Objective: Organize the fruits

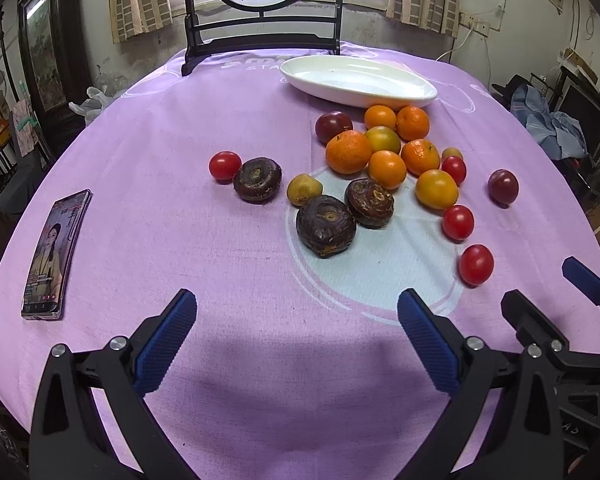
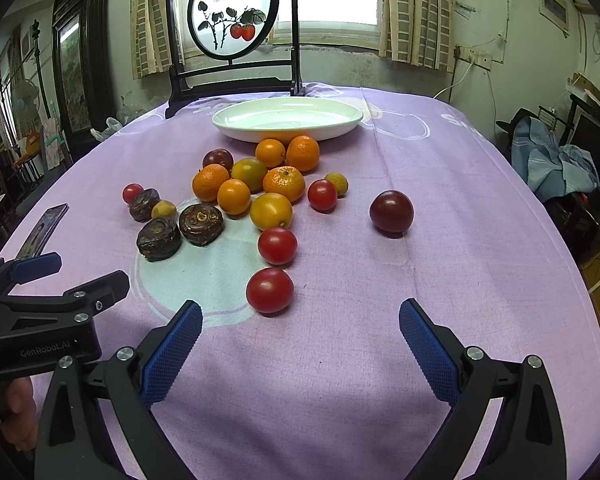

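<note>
Loose fruit lies on a purple tablecloth: several oranges (image 1: 348,151) (image 2: 284,183), red tomatoes (image 1: 476,265) (image 2: 269,290), dark water chestnuts (image 1: 325,225) (image 2: 159,239), two dark plums (image 1: 503,186) (image 2: 391,212) and small yellow-green fruits (image 1: 304,189). An empty white oval plate (image 1: 400,94) (image 2: 236,128) sits behind the pile. My left gripper (image 1: 297,328) is open above the cloth, short of the chestnuts, holding nothing. My right gripper (image 2: 301,334) is open too, just short of the nearest tomato. Each gripper shows at the edge of the other's view.
A phone (image 1: 56,256) (image 2: 42,230) lies near the table's left edge. A dark wooden stand with a round painted screen (image 2: 233,16) (image 1: 260,44) stands at the back edge, behind the plate. A hand (image 2: 18,412) holds the left gripper.
</note>
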### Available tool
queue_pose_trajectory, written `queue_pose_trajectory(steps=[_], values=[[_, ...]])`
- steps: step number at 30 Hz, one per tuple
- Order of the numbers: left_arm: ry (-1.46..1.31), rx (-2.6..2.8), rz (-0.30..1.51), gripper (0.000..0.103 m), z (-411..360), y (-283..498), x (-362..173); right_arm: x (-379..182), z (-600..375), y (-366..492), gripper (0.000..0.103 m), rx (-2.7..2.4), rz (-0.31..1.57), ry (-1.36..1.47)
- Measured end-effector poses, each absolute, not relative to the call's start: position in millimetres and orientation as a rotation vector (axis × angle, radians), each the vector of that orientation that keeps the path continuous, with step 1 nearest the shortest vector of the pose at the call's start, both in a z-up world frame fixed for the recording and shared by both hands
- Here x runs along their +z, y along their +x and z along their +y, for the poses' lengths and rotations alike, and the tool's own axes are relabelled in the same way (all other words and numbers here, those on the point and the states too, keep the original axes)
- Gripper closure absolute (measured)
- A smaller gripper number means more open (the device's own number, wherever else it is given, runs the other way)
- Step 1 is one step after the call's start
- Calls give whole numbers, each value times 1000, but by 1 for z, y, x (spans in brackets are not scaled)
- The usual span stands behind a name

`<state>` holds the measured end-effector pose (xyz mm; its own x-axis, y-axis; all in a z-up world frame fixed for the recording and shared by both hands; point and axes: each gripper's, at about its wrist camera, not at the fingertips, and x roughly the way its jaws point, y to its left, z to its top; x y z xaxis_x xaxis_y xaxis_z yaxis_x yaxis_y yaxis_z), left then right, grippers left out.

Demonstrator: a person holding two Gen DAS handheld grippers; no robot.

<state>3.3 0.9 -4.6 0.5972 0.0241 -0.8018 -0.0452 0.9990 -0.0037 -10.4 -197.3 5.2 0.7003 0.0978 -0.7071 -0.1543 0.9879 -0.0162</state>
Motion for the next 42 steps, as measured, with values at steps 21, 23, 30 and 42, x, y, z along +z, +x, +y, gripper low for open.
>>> queue_pose_trajectory(steps=[21, 23, 30, 42], values=[[-25, 45, 929, 5, 2, 1, -5, 3, -195, -12, 3, 143, 786, -78], [-25, 44, 930, 5, 2, 1, -5, 3, -195, -13, 3, 143, 788, -78], [-25, 45, 928, 5, 2, 1, -5, 2, -195, -14, 4, 146, 790, -76], [-25, 41, 935, 5, 0, 0, -7, 2, -194, -15, 4, 147, 795, -75]])
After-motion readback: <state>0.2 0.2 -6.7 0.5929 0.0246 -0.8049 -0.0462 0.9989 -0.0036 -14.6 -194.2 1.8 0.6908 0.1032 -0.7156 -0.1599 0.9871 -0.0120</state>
